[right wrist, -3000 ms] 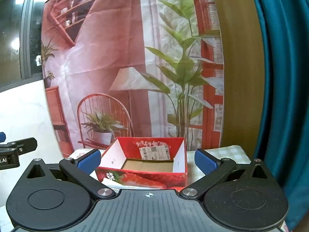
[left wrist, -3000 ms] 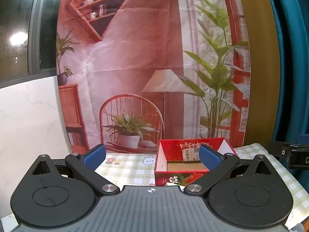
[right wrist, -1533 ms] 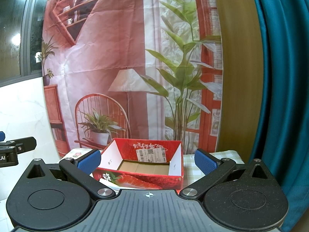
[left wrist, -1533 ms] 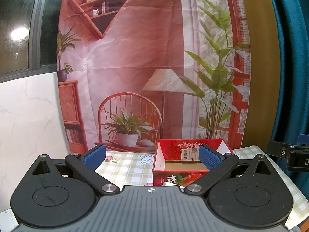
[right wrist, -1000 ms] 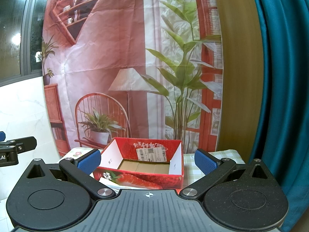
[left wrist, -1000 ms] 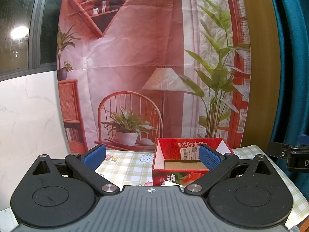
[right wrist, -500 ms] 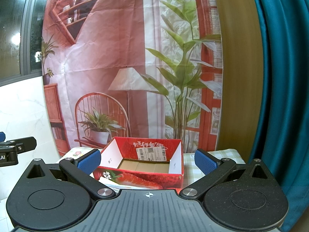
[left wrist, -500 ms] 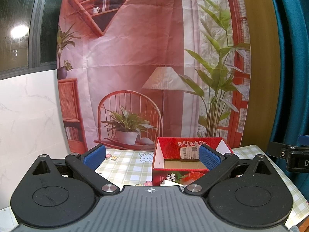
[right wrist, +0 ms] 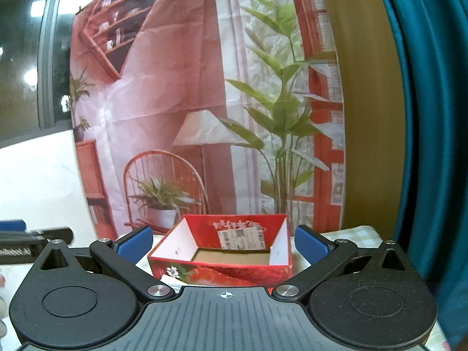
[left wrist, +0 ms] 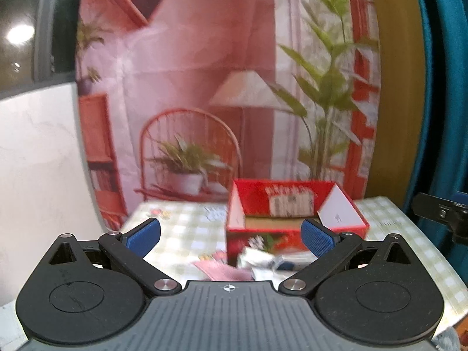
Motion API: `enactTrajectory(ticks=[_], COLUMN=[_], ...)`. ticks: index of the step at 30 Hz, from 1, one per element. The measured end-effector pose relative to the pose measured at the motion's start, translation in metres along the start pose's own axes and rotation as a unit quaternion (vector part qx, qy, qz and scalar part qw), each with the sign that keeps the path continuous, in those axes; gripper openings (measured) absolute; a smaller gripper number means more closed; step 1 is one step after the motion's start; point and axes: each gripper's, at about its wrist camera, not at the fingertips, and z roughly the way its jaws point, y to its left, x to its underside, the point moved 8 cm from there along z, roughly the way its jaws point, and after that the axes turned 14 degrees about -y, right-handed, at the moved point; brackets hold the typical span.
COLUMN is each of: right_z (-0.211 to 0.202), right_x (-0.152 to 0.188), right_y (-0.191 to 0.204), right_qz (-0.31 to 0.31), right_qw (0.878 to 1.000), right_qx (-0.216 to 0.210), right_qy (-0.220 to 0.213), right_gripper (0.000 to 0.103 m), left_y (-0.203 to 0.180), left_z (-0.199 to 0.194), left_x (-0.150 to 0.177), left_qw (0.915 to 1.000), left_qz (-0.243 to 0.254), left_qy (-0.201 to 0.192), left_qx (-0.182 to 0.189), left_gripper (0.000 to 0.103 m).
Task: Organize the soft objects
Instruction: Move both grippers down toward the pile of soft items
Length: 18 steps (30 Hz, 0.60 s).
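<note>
An open red cardboard box (left wrist: 292, 219) with a strawberry print stands on a green checked tablecloth (left wrist: 187, 231); it also shows in the right wrist view (right wrist: 222, 272). Soft items lie in front of it: a pink cloth (left wrist: 219, 270) and a white crumpled piece (left wrist: 257, 259). My left gripper (left wrist: 231, 235) is open and empty, above and short of these items. My right gripper (right wrist: 223, 245) is open and empty, in front of the box. The box looks empty inside.
A printed backdrop (left wrist: 222, 87) hangs behind the table. A teal curtain (right wrist: 433, 146) is on the right, a white wall (left wrist: 38, 161) on the left. The other gripper shows at each view's edge (left wrist: 441, 213) (right wrist: 32, 239).
The left gripper has tilted down and moved, blurring its view; the soft items before the box have come into sight. The right gripper has shifted slightly. Both stay open.
</note>
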Motion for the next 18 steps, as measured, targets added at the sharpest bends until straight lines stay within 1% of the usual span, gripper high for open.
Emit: enactTrajectory(ticks=[1,4,6,10,13,15,18], right_z=[0.004,0.020,0.025,0.035,0.044,0.051,0.060], right_x=[0.004,0.034,0.049,0.073,0.092,0.110,0.132], right_y=[-0.007,-0.022,-0.027,-0.034,-0.037,-0.039,-0.040], right_qz=[0.005,0.025,0.034,0.027,0.029,0.036,0.043], right_qw=[1.000,0.999,0.999,0.999,0.998,0.997,0.994], right_qx=[0.001,0.006,0.007,0.016,0.016,0.012,0.002], right_qy=[0.003,0.030,0.040,0.041,0.049,0.068,0.100], right_gripper=[0.103,0.103,0.103,0.103,0.103,0.103,0.103], left_y=[0.000,0.004,0.005,0.002,0.001,0.002,0.002], left_z=[0.003,0.013,0.020,0.035,0.049,0.058,0.071], left_x=[0.006,0.020,0.028,0.043,0.060,0.073,0.096], left_qw=[0.9999,0.9995,0.9995,0.9996,0.9996,0.9987,0.9949], left_qz=[-0.010,-0.031,-0.030,-0.026,-0.010,-0.018,-0.038], left_qy=[0.003,0.002,0.004,0.004,0.024,0.048,0.092], left_qx=[0.005,0.007,-0.001,0.004,-0.005,-0.001,0.016], left_gripper=[0.102,0.101,0.099,0.098,0.098,0.098,0.095])
